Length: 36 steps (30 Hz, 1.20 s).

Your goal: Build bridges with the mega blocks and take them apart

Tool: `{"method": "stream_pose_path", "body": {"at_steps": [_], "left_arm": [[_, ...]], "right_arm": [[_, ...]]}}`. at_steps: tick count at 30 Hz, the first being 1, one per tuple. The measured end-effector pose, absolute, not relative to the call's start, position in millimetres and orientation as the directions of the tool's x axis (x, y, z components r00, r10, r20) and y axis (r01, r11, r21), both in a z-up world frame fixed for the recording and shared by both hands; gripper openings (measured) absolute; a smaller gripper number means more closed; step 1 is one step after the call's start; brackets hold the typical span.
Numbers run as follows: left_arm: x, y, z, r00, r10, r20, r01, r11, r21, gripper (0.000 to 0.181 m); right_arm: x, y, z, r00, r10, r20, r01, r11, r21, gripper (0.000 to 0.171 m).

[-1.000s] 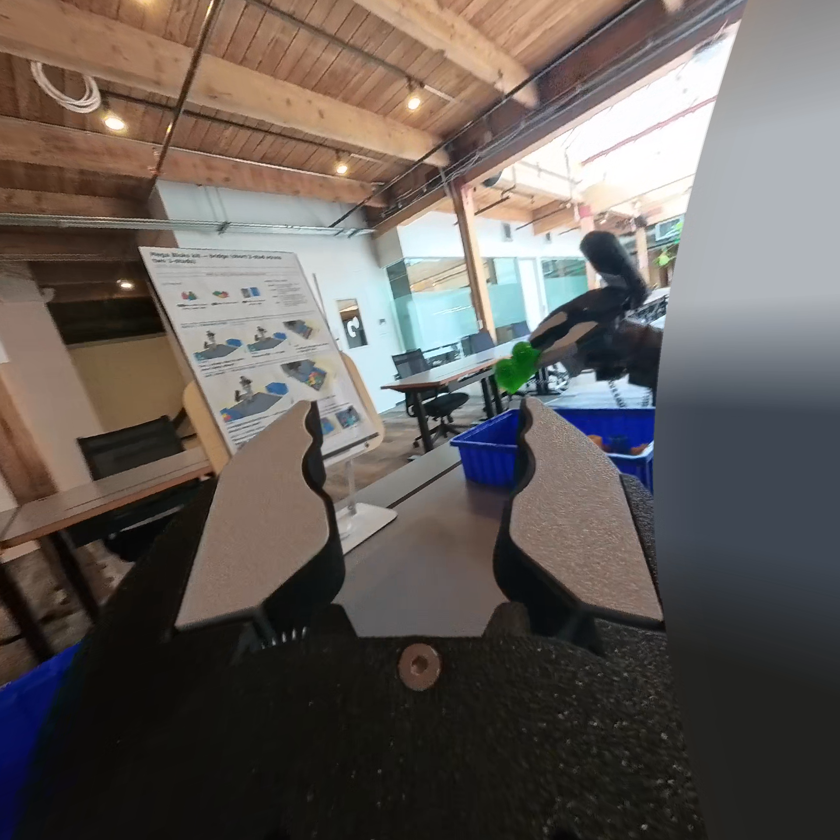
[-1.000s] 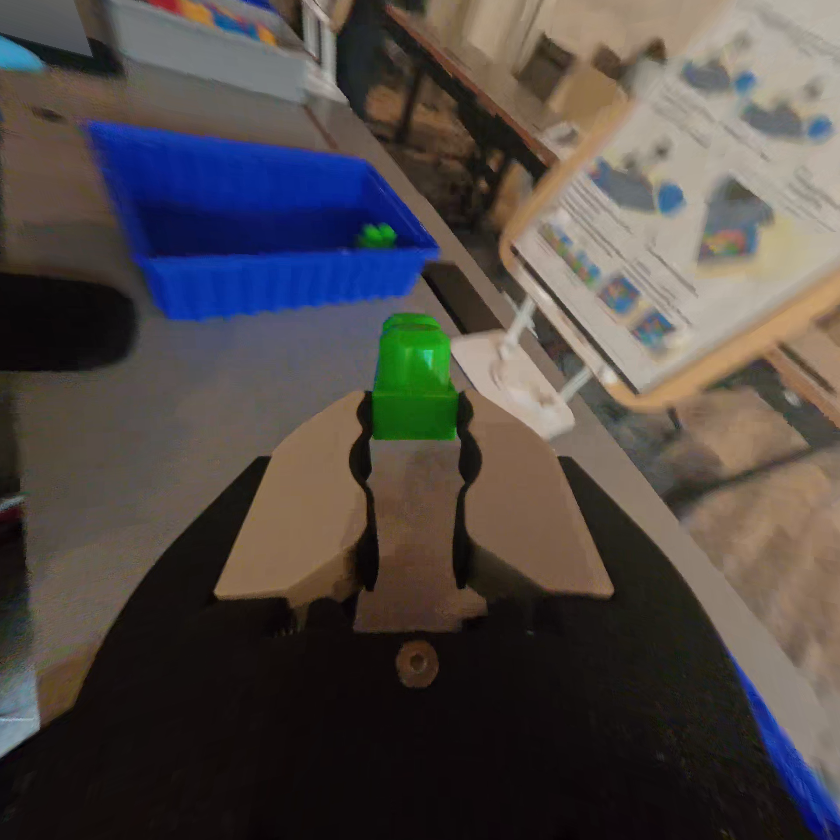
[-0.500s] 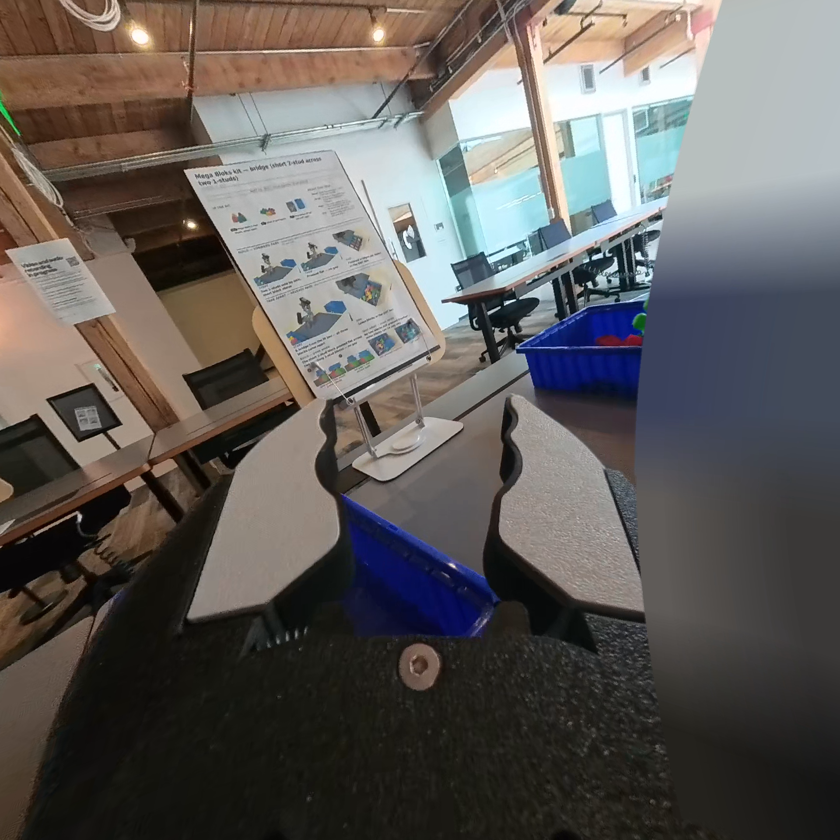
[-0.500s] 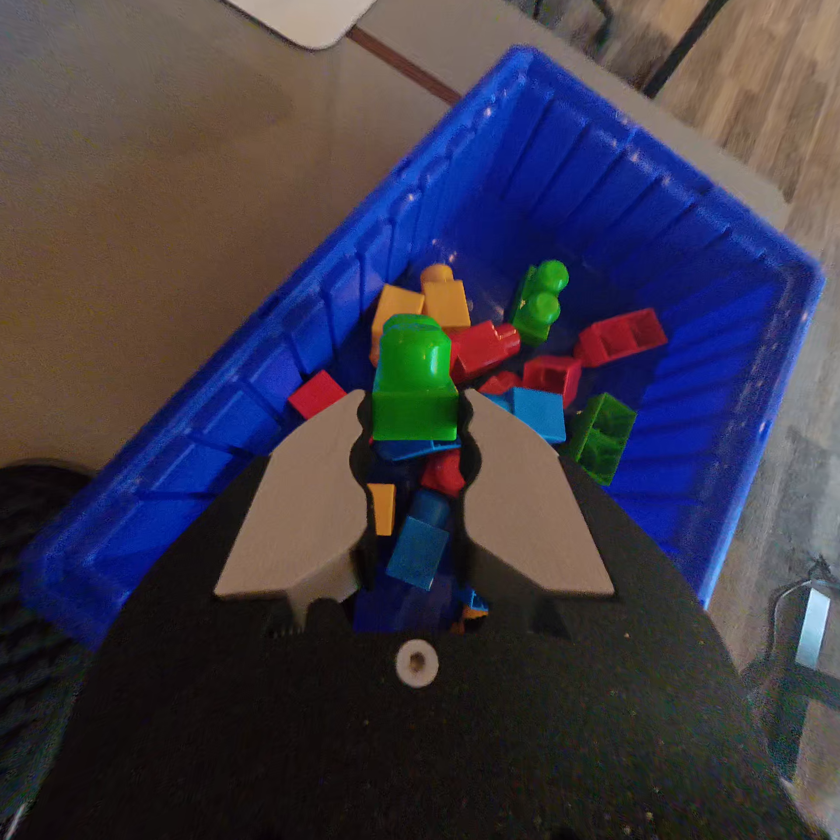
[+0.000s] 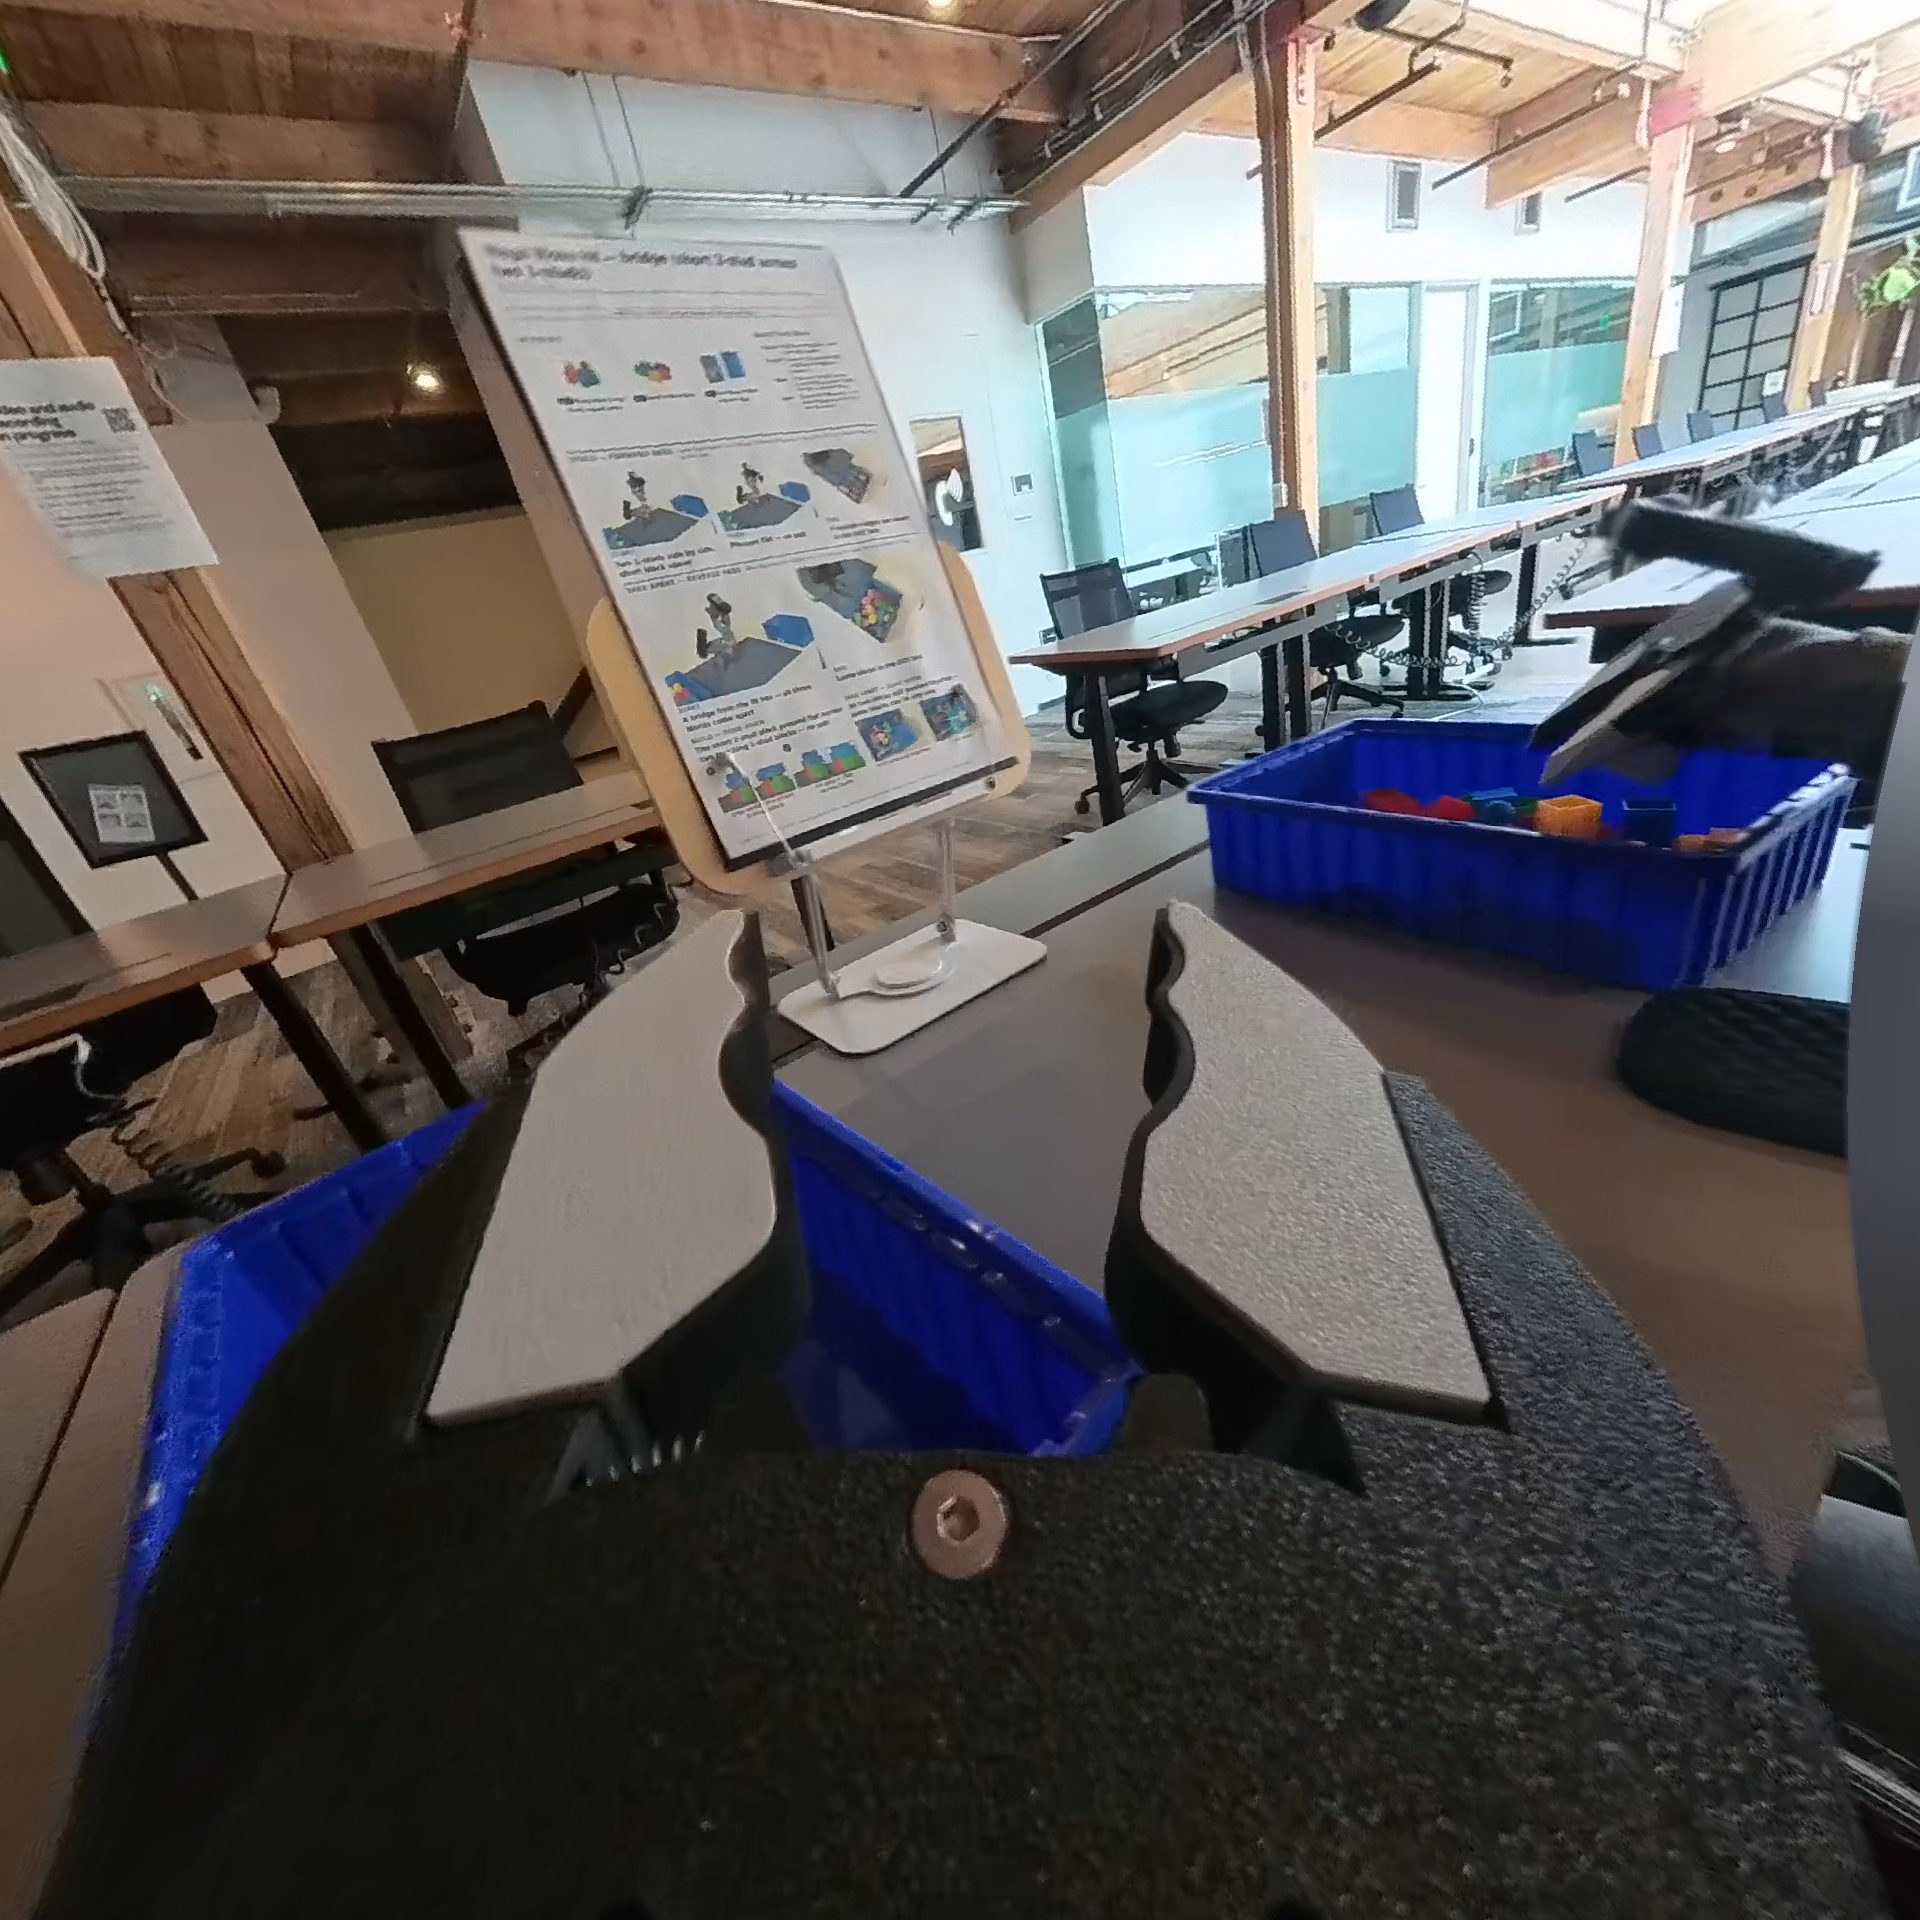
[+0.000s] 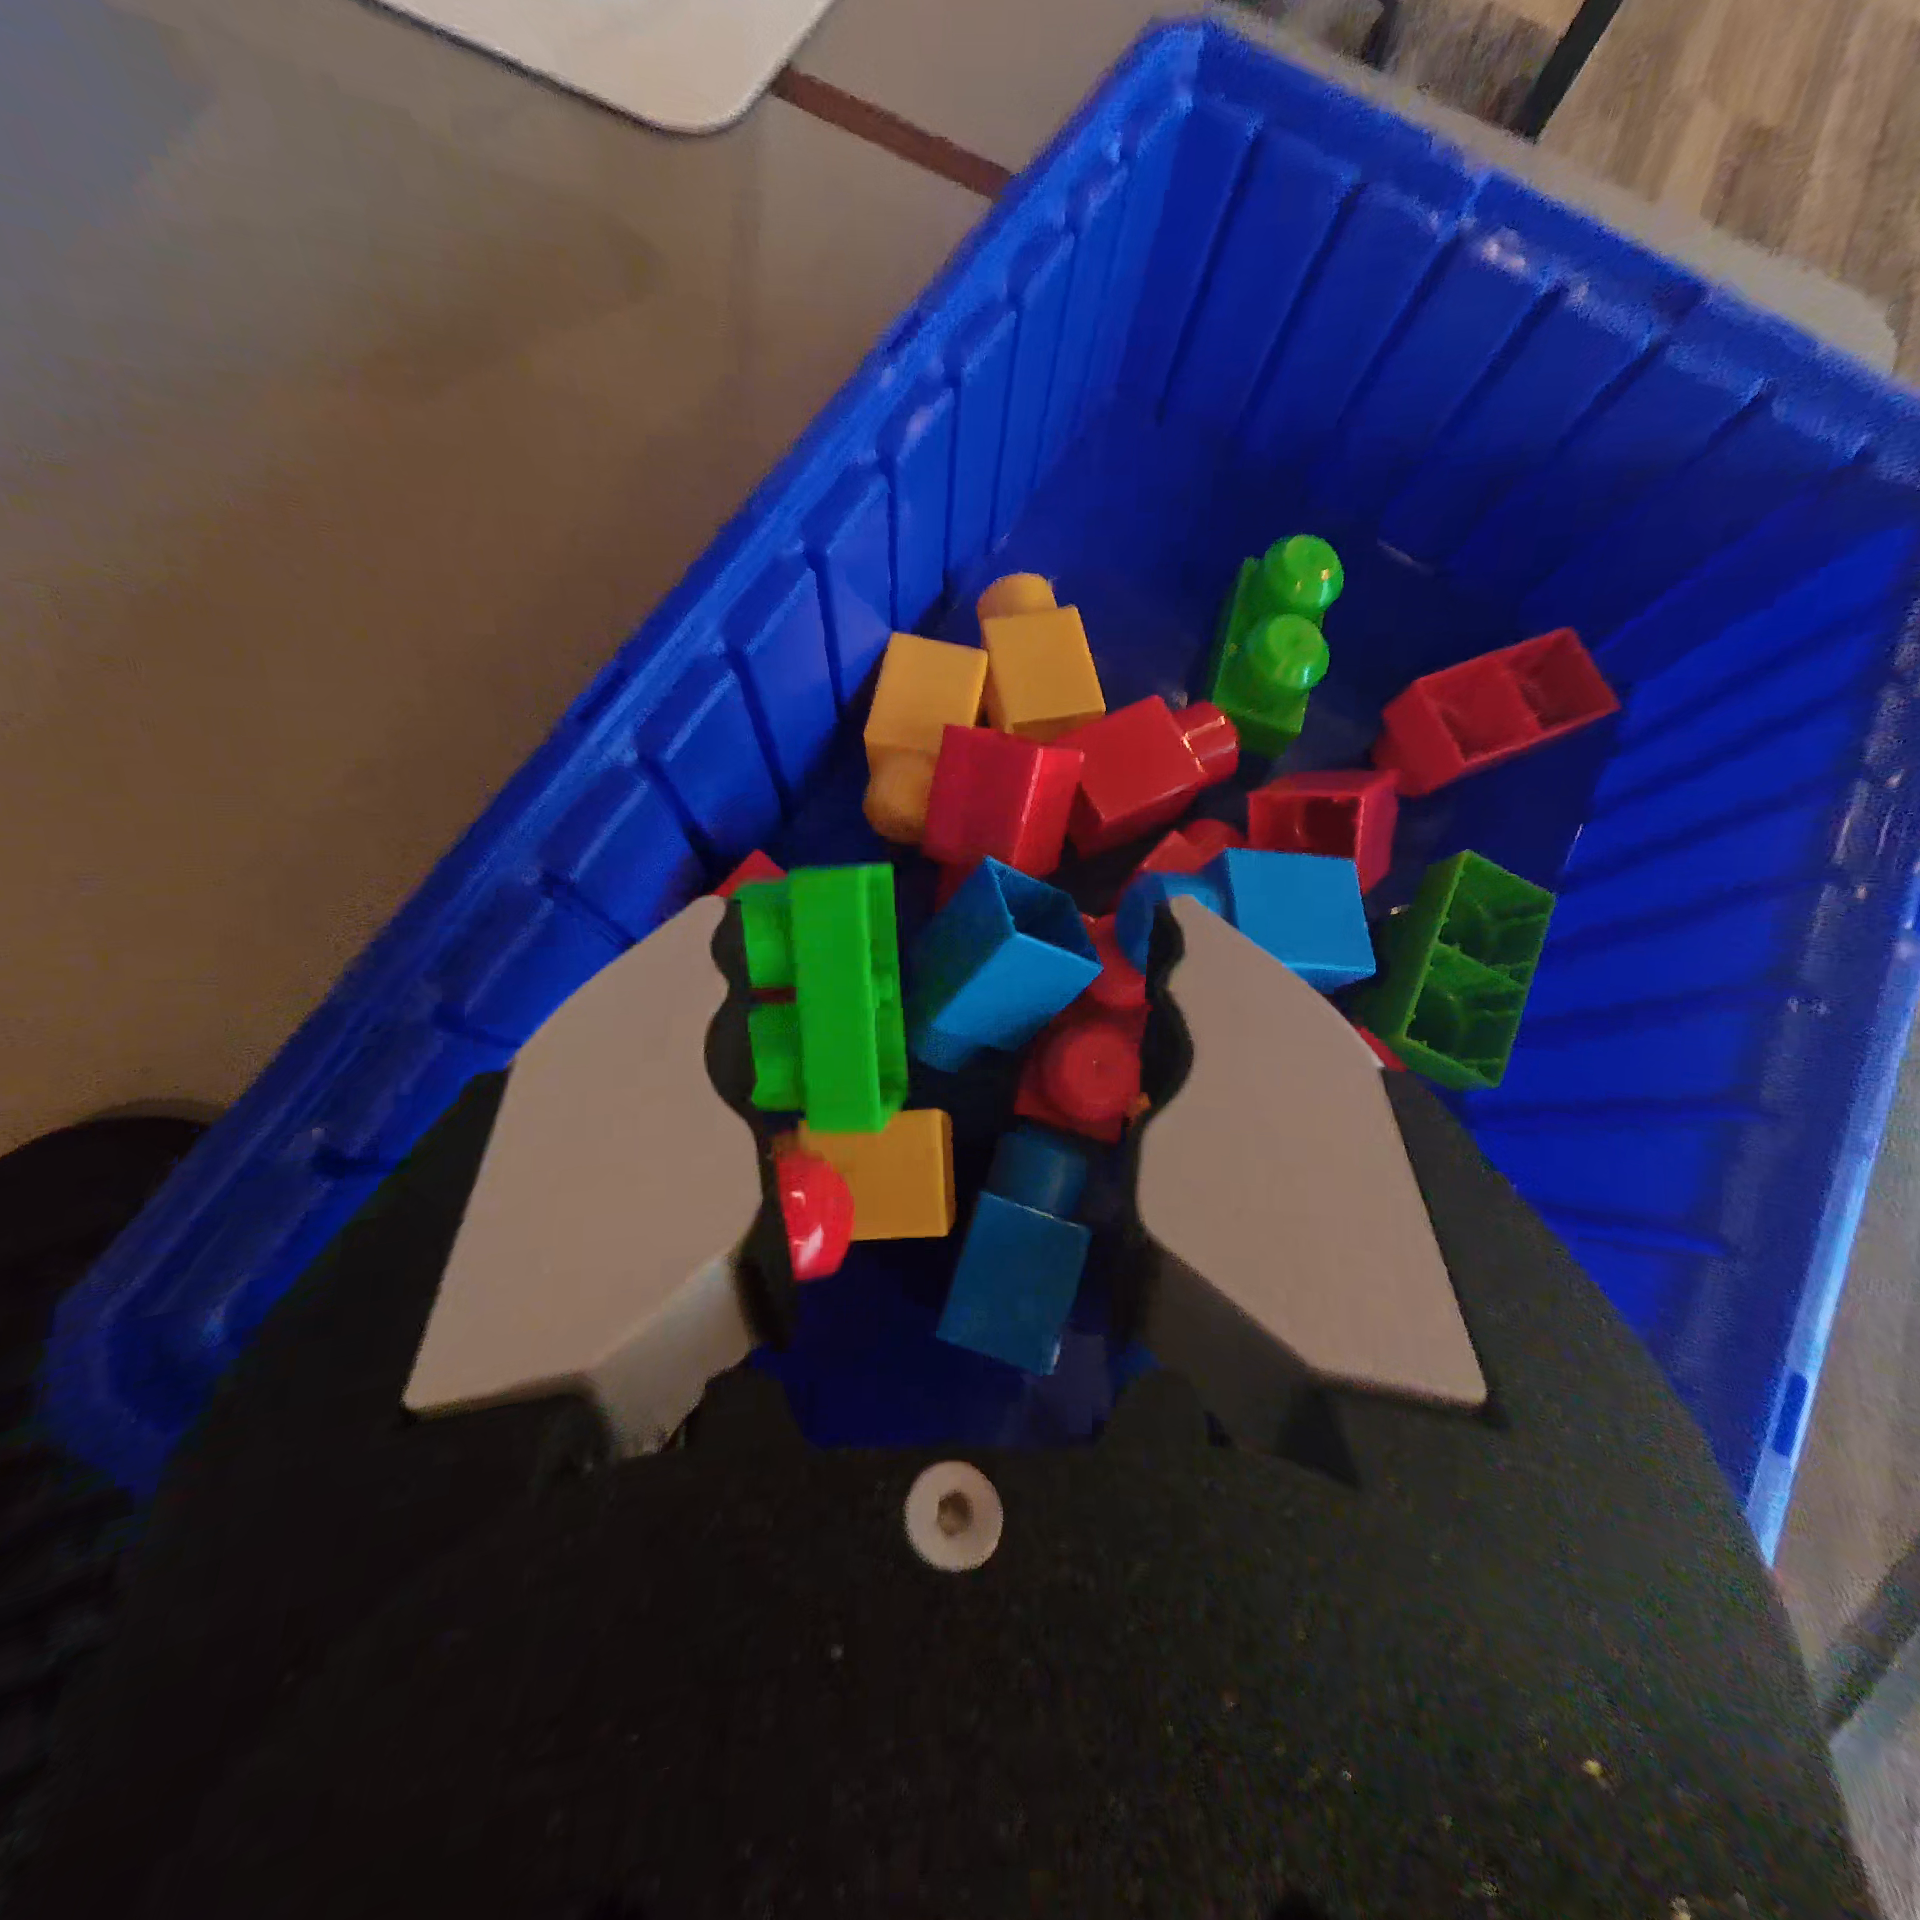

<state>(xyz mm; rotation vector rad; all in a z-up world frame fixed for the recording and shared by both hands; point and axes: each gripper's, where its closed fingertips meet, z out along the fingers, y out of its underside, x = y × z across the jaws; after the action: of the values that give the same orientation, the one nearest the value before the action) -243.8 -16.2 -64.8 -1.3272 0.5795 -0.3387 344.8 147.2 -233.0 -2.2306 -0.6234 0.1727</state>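
My right gripper [image 6: 948,914] is open and empty, hanging over a blue bin [image 6: 1351,312] of several loose mega blocks in red, yellow, blue and green. A green block [image 6: 831,997] lies on the pile on its side, right by my left finger. My left gripper [image 5: 956,925] is open and empty, held above the corner of a second blue bin [image 5: 935,1278]. The inside of that bin is hidden. In the left wrist view the blocks bin [image 5: 1507,883] stands at the far right with the right gripper [image 5: 1590,727] over it.
An instruction board on a white stand [image 5: 748,551] stands at the table's far edge between the bins. A black round pad [image 5: 1745,1060] lies in front of the blocks bin. A grey blurred shape covers the right edge of the left wrist view. Office desks and chairs stand beyond. Left tips to right tips: about 65 centimetres.
My right gripper swung from the table to over the blocks bin, then opened and let go of the green block, which now lies on the pile. My left gripper has tipped down over the near bin.
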Motion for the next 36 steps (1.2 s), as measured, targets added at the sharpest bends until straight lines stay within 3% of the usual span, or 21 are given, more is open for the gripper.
{"method": "stream_pose_path", "body": {"at_steps": [6,16,23,31,36], "left_arm": [[-280.1,38.2,-80.5,0.849,-0.503,-0.161,-0.137,0.086,-0.987,0.067],[-311.9,172.4,-146.0,0.892,-0.453,0.009,-0.121,-0.257,-0.959,0.070],[-324.3,255.0,-200.0,0.947,-0.320,-0.011,-0.169,-0.468,-0.867,0.096],[-328.2,307.4,-248.7,0.982,-0.175,0.068,-0.061,-0.642,-0.764,0.089],[-333.5,322.8,-272.6,0.991,-0.134,-0.017,-0.109,-0.723,-0.682,0.087]], "right_arm": [[302.7,132.7,-192.1,0.818,0.569,0.083,0.377,-0.421,-0.825,0.070],[237.0,103.3,-145.5,0.707,0.654,0.268,0.509,-0.208,-0.835,0.067],[212.6,85.4,-122.9,0.665,0.676,0.318,0.497,-0.082,-0.864,0.060],[220.5,75.3,-121.2,0.655,0.667,0.354,0.513,-0.049,-0.857,0.059],[229.0,73.2,-124.8,0.660,0.667,0.347,0.502,-0.048,-0.864,0.058]]}}
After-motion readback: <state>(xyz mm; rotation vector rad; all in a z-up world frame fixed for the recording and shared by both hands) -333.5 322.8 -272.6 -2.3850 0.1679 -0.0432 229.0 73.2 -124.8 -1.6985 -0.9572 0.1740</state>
